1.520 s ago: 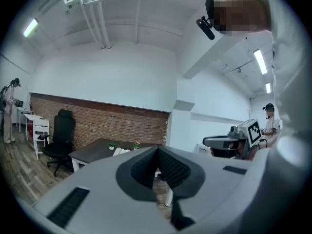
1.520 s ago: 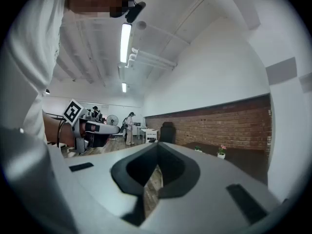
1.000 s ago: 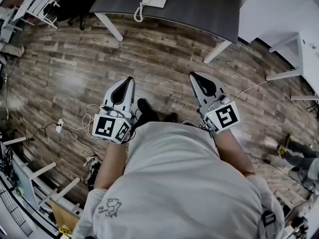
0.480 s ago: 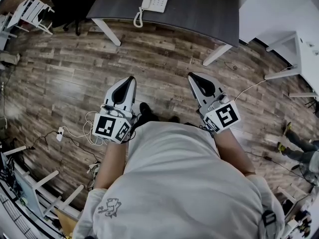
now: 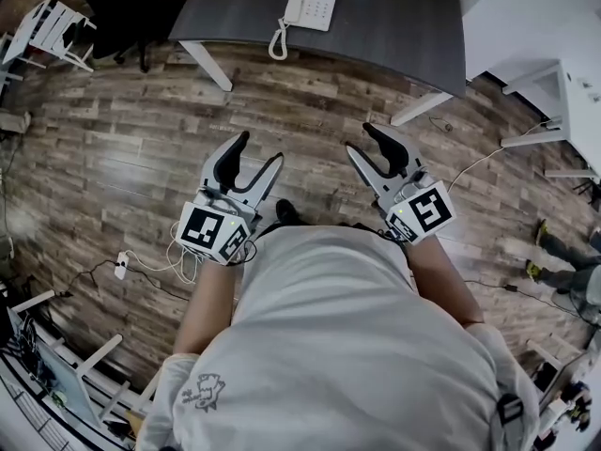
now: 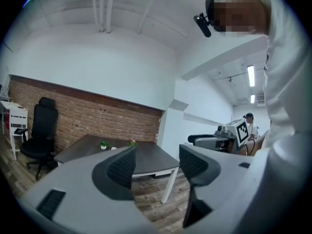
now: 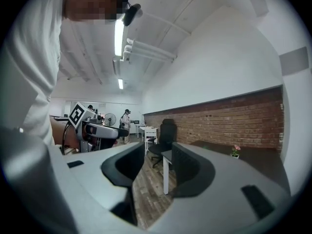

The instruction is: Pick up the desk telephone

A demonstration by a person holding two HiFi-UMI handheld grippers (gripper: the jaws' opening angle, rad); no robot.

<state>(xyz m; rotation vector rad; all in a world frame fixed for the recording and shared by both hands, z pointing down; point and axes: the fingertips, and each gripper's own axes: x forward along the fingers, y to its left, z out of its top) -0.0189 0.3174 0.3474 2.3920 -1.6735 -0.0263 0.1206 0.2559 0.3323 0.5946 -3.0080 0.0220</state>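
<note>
The desk telephone (image 5: 311,5) sits on the dark table (image 5: 404,26) at twelve o'clock in the head view, well apart from the left gripper (image 5: 258,150) and right gripper (image 5: 361,141), whose jaws have just been opening wide with nothing between them, apparently readied for the coming grasp

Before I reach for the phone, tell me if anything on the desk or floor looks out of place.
Nothing on the dark desk looks wrong: the white desk telephone sits flat, its coiled cord trailing toward the front edge. On the floor, loose white cables lie tangled left of your feet, a possible trip hazard.
</note>
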